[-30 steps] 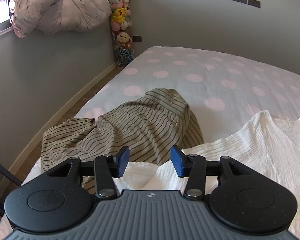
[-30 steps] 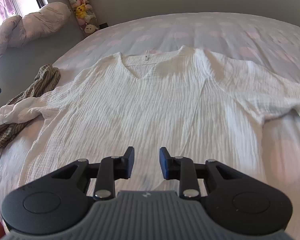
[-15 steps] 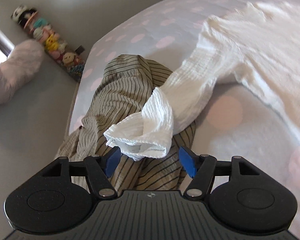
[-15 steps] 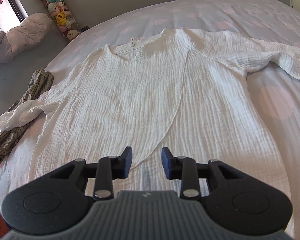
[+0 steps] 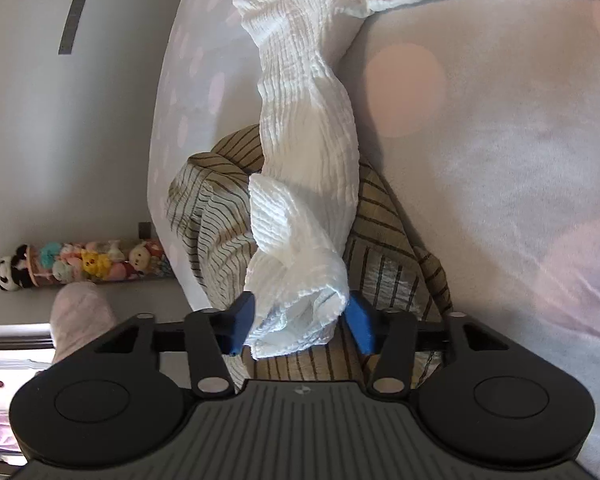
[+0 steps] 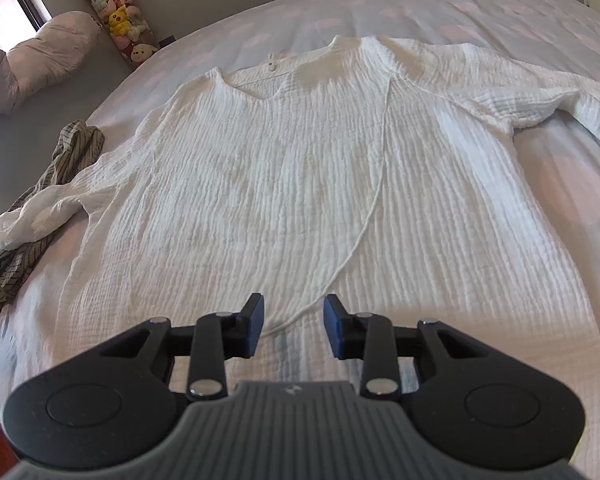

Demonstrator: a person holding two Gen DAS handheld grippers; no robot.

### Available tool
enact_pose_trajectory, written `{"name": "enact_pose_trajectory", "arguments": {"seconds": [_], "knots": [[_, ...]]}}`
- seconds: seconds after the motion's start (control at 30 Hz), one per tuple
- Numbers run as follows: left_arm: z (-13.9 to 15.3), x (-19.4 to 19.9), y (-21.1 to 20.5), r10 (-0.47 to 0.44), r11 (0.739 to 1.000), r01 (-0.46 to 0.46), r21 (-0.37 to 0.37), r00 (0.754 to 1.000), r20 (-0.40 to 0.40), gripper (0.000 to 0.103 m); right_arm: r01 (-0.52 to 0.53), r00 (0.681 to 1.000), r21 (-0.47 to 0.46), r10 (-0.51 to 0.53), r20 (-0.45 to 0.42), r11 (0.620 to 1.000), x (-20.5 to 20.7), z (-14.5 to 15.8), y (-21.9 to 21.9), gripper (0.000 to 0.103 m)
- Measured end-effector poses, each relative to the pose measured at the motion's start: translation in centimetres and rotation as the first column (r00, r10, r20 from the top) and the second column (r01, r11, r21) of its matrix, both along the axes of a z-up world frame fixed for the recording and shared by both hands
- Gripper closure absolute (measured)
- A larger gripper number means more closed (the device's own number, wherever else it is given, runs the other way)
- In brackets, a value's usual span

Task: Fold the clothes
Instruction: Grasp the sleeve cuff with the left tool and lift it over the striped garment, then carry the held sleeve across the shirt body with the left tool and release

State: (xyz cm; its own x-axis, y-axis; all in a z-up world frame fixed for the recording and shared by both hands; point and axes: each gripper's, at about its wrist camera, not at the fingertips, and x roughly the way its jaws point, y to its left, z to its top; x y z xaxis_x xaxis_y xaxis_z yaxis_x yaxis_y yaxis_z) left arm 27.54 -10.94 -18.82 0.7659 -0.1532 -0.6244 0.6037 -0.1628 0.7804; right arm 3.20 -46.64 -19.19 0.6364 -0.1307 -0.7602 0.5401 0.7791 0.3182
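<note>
A white crinkled shirt [image 6: 300, 168] lies spread flat, front up, on the bed. Its left sleeve [image 5: 312, 152] drapes over a crumpled olive striped garment [image 5: 384, 240] at the bed's edge. My left gripper [image 5: 300, 324] is open, with the sleeve's cuff [image 5: 296, 308] lying between its blue fingers; the jaws stand wide on either side of the cloth. My right gripper [image 6: 294, 326] is open and empty just above the shirt's lower hem, near a loose seam line. The striped garment [image 6: 40, 200] and sleeve also show at far left in the right wrist view.
The bed [image 6: 460, 4] has a pale sheet with pink dots. A tube of plush toys [image 6: 118, 16] stands by the wall, and a bundled quilt [image 6: 28, 68] lies on the sill at left. The bed's left edge drops to the floor.
My left gripper has rolled sideways and moved onto the sleeve's cuff, which now lies between its open fingers. My right gripper drifted slightly over the hem.
</note>
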Motion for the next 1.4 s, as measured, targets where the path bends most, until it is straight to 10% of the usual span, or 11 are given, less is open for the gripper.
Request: {"name": "enact_pose_trajectory", "arguments": {"seconds": [0.17, 0.33, 0.63, 0.87, 1.13, 1.4], "knots": [[1.9, 0.8, -0.4, 0.071, 0.997, -0.071, -0.006, 0.996, -0.062, 0.093, 0.012, 1.0, 0.004, -0.012, 0.011, 1.0, -0.2, 0.1, -0.2, 0.066], [7.0, 2.7, -1.0, 0.249, 0.951, -0.28, -0.132, 0.945, -0.211, 0.097, 0.008, 0.999, 0.014, -0.009, 0.035, 1.0, -0.5, 0.2, -0.1, 0.065], [19.3, 9.3, -2.5, 0.453, 0.613, -0.735, -0.291, 0.628, -0.632, 0.098, -0.001, 0.997, -0.012, 0.002, 0.074, 1.0, -1.2, 1.2, -0.8, 0.064], [25.6, 10.2, -5.6, 0.344, 0.483, -0.827, -0.288, 0.481, -0.806, 0.098, -0.014, 1.0, -0.244, 0.007, -0.03, 0.97, -0.2, 2.5, -3.8, 0.064], [28.2, 9.4, -14.4, 0.239, 0.432, -0.871, -0.233, 0.36, -0.902, 0.098, -0.037, 0.999, -0.331, 0.043, 0.011, 0.943, 1.6, 1.5, -8.0, 0.063], [24.5, 6.2, -28.7, 0.175, 0.564, -0.806, -0.181, 0.332, -0.927, 0.098, -0.012, 0.996, -0.324, 0.038, 0.075, 0.946, 0.2, 0.3, -10.4, 0.063]]}}
